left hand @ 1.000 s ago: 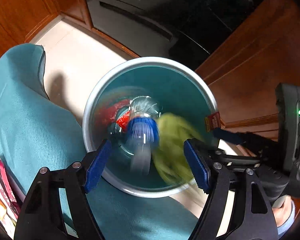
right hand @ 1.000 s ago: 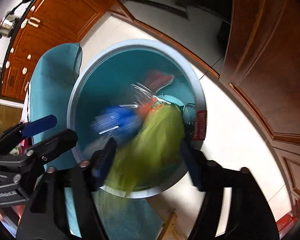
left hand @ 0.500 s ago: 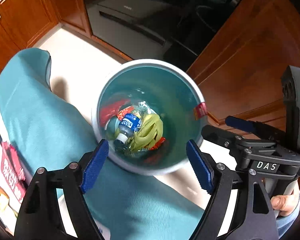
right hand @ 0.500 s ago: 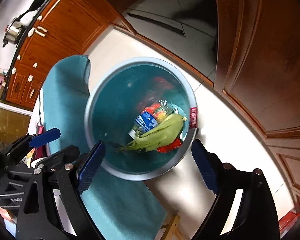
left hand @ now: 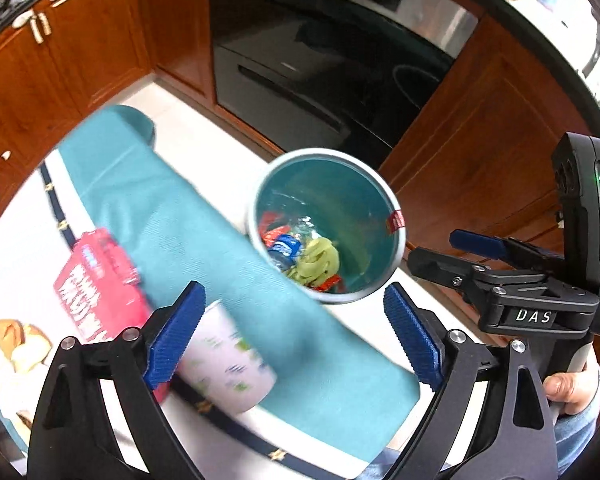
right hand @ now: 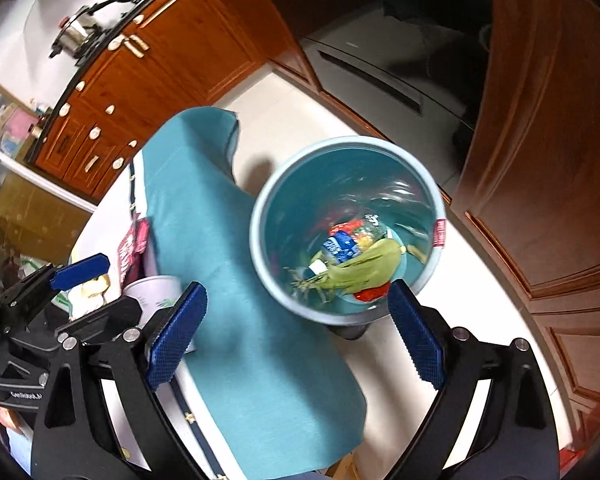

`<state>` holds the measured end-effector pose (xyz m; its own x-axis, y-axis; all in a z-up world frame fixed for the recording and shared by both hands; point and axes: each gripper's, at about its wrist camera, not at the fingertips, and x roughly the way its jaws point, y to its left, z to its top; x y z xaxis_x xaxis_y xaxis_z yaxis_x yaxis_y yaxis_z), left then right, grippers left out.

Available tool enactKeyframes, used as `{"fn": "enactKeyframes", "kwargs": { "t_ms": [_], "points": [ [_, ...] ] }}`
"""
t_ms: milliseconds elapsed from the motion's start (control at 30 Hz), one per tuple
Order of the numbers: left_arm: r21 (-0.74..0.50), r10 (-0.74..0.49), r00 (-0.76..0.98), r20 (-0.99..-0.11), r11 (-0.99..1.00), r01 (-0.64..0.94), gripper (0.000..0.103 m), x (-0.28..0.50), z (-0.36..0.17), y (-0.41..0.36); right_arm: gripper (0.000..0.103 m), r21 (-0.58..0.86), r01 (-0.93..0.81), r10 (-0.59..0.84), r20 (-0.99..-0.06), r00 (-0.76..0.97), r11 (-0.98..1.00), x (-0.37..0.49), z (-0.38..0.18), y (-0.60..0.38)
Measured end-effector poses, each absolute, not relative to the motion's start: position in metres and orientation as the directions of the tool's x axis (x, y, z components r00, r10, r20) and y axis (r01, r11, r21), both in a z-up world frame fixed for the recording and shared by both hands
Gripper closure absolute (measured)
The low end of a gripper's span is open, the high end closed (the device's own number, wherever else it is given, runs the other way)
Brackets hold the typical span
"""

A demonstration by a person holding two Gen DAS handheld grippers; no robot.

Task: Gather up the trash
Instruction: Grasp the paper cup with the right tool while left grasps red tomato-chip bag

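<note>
Standing on the pale floor beside the table: one round teal plastic waste bin (left hand: 384,196) holding a clear bottle with blue label (right hand: 340,248), a limp yellow-green peel (right hand: 364,270) and red wrappers (left hand: 328,282). Left gripper (left hand: 296,334): jaws opening, nothing between them. Right gripper (right hand: 296,334): jaws opening, likewise empty. On the table: teal cloth (left hand: 188,216), white printed paper cup (left hand: 224,364), red carton (left hand: 96,288).

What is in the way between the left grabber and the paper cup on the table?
Nothing visible. The paper cup stands on the table beside the teal cloth, right by the left gripper, whose jaws are opening and empty. The red box lies behind the cup, not in front.
</note>
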<state>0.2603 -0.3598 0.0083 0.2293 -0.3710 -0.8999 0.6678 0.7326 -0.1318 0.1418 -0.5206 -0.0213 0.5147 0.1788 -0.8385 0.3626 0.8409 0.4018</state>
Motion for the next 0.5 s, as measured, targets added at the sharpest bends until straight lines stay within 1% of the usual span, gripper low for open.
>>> {"fn": "enactKeyframes", "kwargs": {
  "t_ms": [267, 500],
  "points": [
    [-0.146, -0.376, 0.279, -0.883, 0.787, 0.599, 0.010, 0.265, 0.017, -0.293, 0.015, 0.383, 0.307, 0.196, -0.844, 0.499, 0.871, 0.150, -0.009, -0.471],
    [-0.146, -0.342, 0.298, -0.891, 0.838, 0.526, 0.010, 0.271, -0.004, -0.226, 0.015, 0.396, 0.241, 0.260, -0.856, 0.447, 0.886, 0.166, -0.022, -0.419]
  ]
}}
